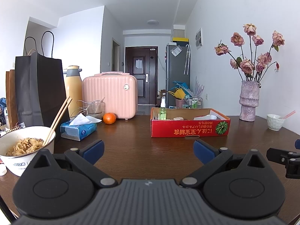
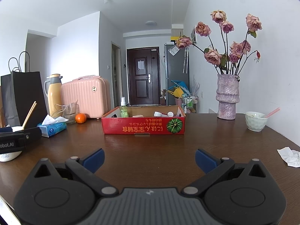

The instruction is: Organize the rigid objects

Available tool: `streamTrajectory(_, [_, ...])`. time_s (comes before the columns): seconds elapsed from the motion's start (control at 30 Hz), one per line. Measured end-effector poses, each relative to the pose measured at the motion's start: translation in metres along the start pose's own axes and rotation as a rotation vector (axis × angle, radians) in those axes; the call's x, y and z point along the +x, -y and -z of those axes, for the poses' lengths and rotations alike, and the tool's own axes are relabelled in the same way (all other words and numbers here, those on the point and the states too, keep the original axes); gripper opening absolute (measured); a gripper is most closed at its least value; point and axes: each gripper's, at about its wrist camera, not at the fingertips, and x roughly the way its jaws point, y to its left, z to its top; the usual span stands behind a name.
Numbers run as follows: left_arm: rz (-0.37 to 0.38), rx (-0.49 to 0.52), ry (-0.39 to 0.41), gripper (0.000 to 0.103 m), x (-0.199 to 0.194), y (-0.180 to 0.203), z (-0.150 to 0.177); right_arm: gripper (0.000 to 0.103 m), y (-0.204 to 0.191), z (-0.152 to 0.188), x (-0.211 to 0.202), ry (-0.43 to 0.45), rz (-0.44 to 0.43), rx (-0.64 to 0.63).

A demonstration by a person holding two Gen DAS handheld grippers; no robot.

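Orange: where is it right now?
The orange sits on the table, left of centre in both wrist views, just in front of the pink case, between the glass jar and the red box.

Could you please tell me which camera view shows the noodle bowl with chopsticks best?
The left wrist view: the noodle bowl shows noodles and chopsticks clearly. The right wrist view shows only its base, hidden behind the left tongs.
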Motion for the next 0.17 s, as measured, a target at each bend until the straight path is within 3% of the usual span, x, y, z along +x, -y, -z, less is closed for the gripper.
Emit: streamTrajectory(0.17, [0.008, -0.005, -0.002, 0.103, 0.0016, -0.0013, 0.0013, 0.103, 0.0008, 0.0006, 0.0027, -0.007, -0.002, 0.001])
